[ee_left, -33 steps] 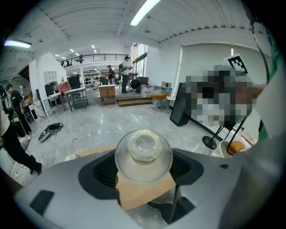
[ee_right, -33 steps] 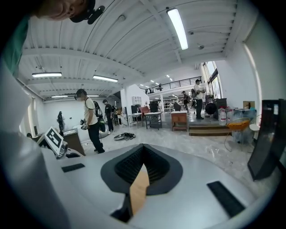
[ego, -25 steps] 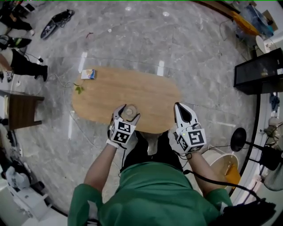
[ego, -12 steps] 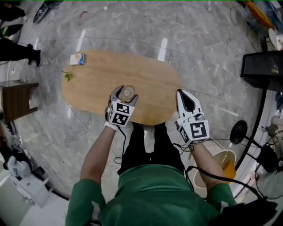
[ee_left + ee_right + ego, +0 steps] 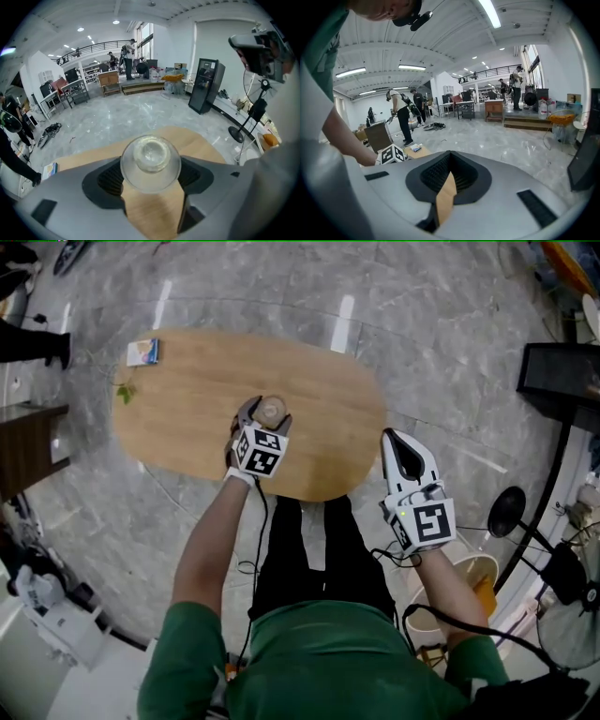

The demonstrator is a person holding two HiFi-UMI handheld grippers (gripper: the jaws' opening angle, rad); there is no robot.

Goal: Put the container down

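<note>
A clear round container (image 5: 272, 410) with a narrower neck is held between the jaws of my left gripper (image 5: 265, 415), above the middle of the oval wooden table (image 5: 178, 381). The left gripper view looks at the container (image 5: 150, 160) end-on, both jaws pressed against its sides and the table (image 5: 154, 211) below. My right gripper (image 5: 393, 437) hangs just off the table's near right edge. It is shut with nothing in it: in the right gripper view its jaws (image 5: 449, 174) leave only a thin wedge of table (image 5: 445, 199) showing.
A small box (image 5: 142, 352) and a green sprig (image 5: 124, 392) lie at the table's far left end. A dark side table (image 5: 28, 442) stands to the left, a black cabinet (image 5: 562, 381), a fan stand (image 5: 506, 514) and a bucket (image 5: 472, 570) to the right. People stand in the hall.
My left gripper has carried the container from the table's near edge in over the middle of the tabletop. The right gripper has stayed by the near right edge.
</note>
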